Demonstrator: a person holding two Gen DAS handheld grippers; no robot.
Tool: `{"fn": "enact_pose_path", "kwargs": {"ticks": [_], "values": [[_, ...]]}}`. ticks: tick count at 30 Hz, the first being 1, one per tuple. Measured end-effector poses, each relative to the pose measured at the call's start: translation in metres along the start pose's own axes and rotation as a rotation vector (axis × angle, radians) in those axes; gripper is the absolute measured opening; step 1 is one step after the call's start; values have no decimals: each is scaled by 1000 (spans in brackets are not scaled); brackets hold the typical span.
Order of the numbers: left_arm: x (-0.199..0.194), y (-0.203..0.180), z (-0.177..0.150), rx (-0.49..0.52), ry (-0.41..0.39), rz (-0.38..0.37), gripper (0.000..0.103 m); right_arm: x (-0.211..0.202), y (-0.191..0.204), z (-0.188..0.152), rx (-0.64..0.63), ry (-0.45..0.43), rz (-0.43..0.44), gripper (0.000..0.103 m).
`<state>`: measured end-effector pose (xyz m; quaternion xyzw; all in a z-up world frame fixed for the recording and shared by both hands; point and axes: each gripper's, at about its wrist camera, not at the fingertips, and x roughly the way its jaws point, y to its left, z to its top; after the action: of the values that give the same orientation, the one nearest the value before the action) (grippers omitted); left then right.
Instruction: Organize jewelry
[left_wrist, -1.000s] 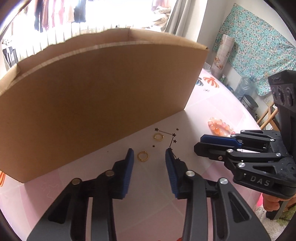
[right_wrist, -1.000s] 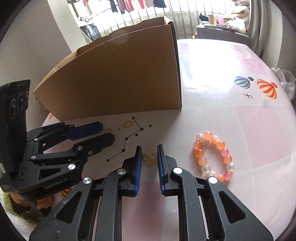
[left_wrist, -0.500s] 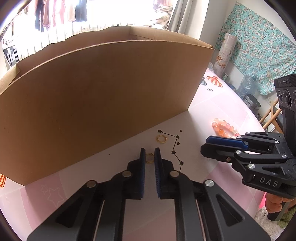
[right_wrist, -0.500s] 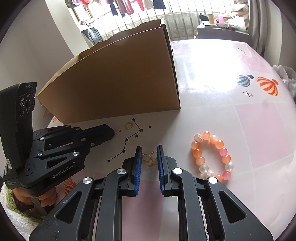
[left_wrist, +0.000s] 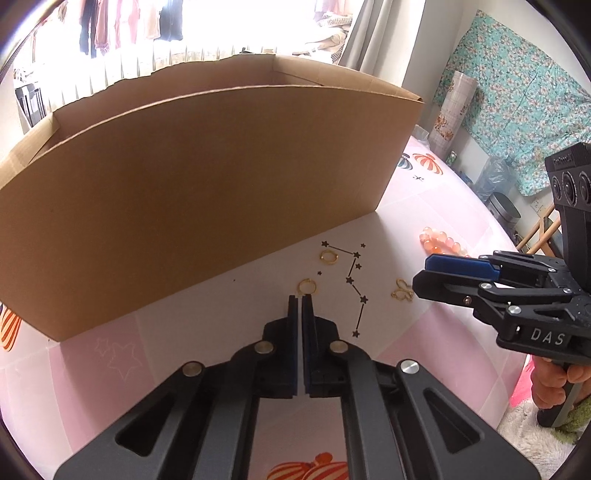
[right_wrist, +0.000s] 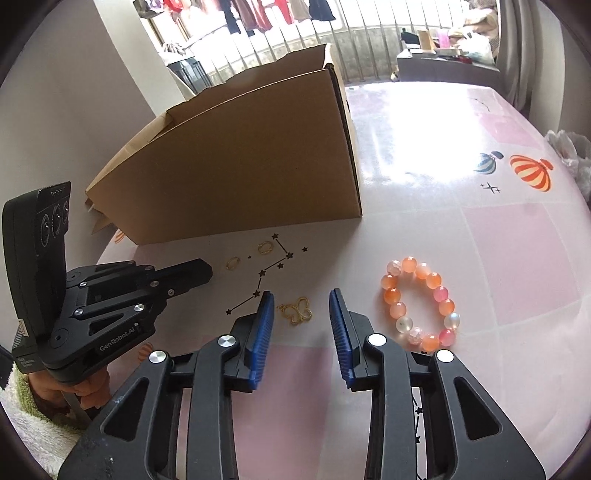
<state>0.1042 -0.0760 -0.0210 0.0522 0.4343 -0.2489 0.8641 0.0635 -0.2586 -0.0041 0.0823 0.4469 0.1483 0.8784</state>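
Two hand-held grippers work over a pink table (right_wrist: 517, 258) printed with hot-air balloons and a star constellation. Largest on it is an open cardboard box (left_wrist: 207, 184), standing at the far side with its plain wall facing the grippers. Clothes hang by a bright window behind it.

To the right lies a bracelet (right_wrist: 421, 304) of orange, pink and clear beads, flat on the table and well clear of the box.

The left gripper (left_wrist: 300, 298) has its blue-padded jaws drawn together, nearly touching. A small gold ring (left_wrist: 307, 286) lies at their tips; whether its edge is pinched between them cannot be told. A second gold ring (left_wrist: 328, 257) lies a little farther on, near the foot of the box, untouched.

The right gripper (right_wrist: 301, 299) has just been opening, and its jaws now stand apart. A gold butterfly charm (right_wrist: 296, 313) lies on the table between them, nearer the left jaw, with neither pad pressing on it.

A hand (left_wrist: 554, 384) grips the right gripper's handle, beside a fluffy green and white sleeve.
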Motion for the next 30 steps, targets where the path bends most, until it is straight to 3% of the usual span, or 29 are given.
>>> {"fn": "enact_pose_path", "kwargs": {"ticks": [7,12,16,17,25,30], "values": [[-2,5,-4,-17,1,7,2,10,19,-5,-117,17,-71,31],[-2,6,-5,-19,1,8,2,12,30,-8,-217,20,-170,14],[-2,7,-4,-23,1,8,2,8,18,-6,-151,23,-120,8],[-3,7,-4,-25,0,8,2,10,14,-4,-135,22,-112,0],[-5,6,-1,-26,-4,18,2,6,-4,-3,-34,21,-26,0],[-7,2,-1,-31,-3,20,2,-3,-36,7,55,17,39,2]]}}
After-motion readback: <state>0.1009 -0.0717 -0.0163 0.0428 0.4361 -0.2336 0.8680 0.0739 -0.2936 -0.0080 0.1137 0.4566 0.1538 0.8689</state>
